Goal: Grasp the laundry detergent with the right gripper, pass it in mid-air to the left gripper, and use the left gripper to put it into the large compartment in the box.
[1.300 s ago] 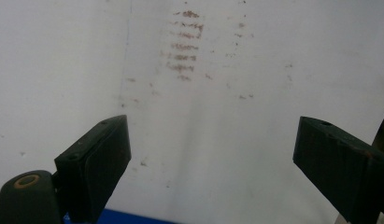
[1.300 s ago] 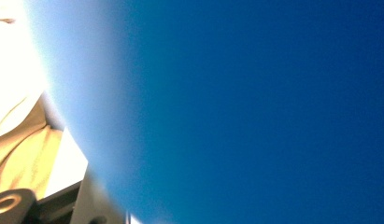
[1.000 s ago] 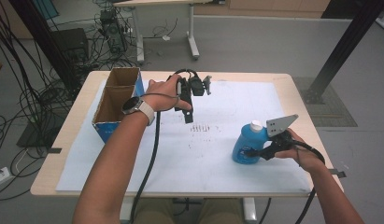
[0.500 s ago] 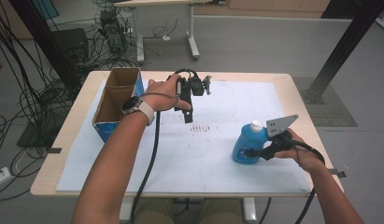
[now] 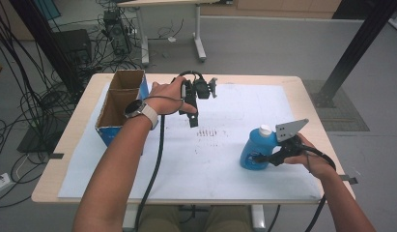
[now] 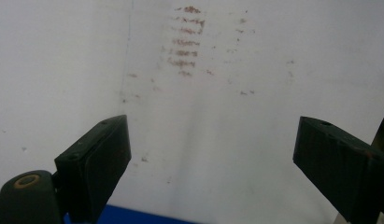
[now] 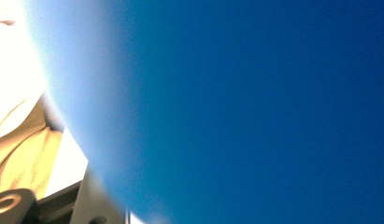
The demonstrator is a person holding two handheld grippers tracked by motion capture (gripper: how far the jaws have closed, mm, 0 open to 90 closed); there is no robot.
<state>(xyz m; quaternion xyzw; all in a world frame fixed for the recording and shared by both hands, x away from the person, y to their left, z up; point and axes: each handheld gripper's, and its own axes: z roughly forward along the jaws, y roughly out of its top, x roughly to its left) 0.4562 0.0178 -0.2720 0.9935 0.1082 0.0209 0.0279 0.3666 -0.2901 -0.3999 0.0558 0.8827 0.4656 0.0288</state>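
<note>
My left gripper (image 5: 192, 118) hangs over the white sheet (image 5: 225, 159) with its jaws spread wide and empty, above faint brown marks (image 6: 186, 39). My right gripper (image 5: 263, 158) clamps the blue bottle (image 5: 256, 147), upright on the sheet's right side. A cardboard box (image 5: 120, 104) stands at the table's (image 5: 302, 89) left edge.

Grey floor (image 5: 263, 48) w/ cable tangle (image 5: 36, 72)

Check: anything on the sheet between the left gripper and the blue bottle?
Nothing but reddish-brown smudges on the white sheet between left gripper and blue bottle, per the high view.
</note>
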